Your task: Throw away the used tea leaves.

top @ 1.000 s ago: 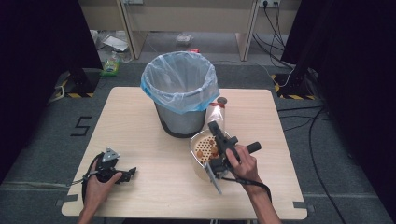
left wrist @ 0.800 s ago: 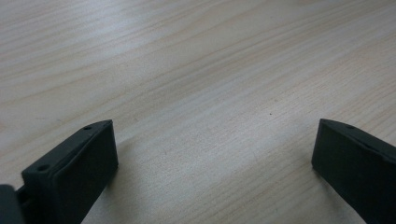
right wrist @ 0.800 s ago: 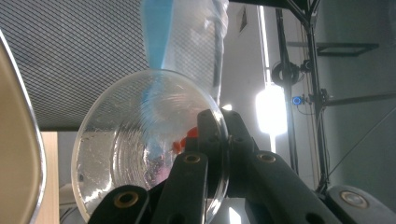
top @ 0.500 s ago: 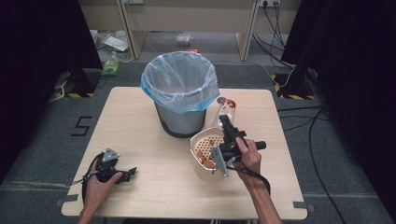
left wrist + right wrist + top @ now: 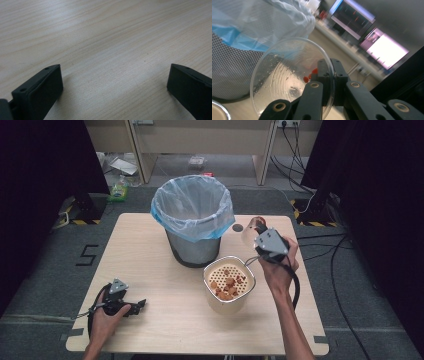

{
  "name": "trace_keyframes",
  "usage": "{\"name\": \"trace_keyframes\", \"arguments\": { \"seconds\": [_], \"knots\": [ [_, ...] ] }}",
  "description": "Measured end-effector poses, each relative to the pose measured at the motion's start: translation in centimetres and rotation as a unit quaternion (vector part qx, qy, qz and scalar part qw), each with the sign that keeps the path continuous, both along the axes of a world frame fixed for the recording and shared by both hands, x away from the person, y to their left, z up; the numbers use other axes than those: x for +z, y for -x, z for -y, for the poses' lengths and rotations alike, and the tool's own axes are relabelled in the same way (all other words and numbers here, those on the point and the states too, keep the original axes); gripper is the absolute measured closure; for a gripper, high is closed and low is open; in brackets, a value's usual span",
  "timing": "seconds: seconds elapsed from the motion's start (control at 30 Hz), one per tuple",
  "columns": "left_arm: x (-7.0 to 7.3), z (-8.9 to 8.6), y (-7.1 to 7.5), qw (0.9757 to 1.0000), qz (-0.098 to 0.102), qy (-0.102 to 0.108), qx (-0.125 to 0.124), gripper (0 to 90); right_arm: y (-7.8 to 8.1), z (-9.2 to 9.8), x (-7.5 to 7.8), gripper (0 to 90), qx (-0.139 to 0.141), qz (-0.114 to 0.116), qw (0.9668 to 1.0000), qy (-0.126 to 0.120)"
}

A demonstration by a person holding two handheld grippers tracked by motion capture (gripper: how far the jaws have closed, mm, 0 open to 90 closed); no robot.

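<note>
Emptying looks nearly done: the right claw (image 5: 325, 82) pinches the rim of a clear cup (image 5: 292, 77) tipped near the tabletop's far right edge, few red bits left inside, food heaped in the strainer bowl (image 5: 229, 282), while the left claw (image 5: 113, 82) rests agape near the front left corner.

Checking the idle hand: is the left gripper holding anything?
No, the left gripper has its jaws spread wide over bare table.

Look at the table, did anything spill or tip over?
No spill shows. The one odd thing is the clear plastic cup: the right gripper clamps its rim and holds it tipped on its side beside the bin, a few orange bits left inside. The strainer bowl stands upright.
</note>
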State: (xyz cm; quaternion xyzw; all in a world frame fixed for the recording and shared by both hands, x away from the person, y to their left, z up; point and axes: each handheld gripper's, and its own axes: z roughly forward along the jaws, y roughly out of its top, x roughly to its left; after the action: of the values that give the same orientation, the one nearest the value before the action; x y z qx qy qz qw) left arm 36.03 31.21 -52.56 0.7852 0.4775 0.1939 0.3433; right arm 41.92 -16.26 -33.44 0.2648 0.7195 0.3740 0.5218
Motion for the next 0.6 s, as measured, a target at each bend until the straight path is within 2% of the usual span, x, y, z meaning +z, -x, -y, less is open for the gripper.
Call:
{"name": "trace_keyframes", "arguments": {
  "seconds": [0.07,0.13,0.27,0.43,0.6],
  "knots": [
    [0.0,0.0,0.0,1.0,0.0,0.0,0.0,0.0,-0.9,0.6,0.6,88.0,-0.003,-0.015,0.9993,-0.033],
    [0.0,0.0,0.0,1.0,0.0,0.0,0.0,0.0,-1.6,1.1,1.1,88.0,-0.002,-0.034,0.9973,-0.065],
    [0.0,0.0,0.0,1.0,0.0,0.0,0.0,0.0,-2.8,1.9,2.3,88.0,0.004,-0.049,0.9926,-0.111],
    [0.0,0.0,0.0,1.0,0.0,0.0,0.0,0.0,-4.0,2.2,4.2,88.0,0.003,-0.058,0.9901,-0.128],
    [0.0,0.0,0.0,1.0,0.0,0.0,0.0,0.0,-4.7,1.6,6.3,87.9,0.014,-0.053,0.9893,-0.135]
  ]
}}
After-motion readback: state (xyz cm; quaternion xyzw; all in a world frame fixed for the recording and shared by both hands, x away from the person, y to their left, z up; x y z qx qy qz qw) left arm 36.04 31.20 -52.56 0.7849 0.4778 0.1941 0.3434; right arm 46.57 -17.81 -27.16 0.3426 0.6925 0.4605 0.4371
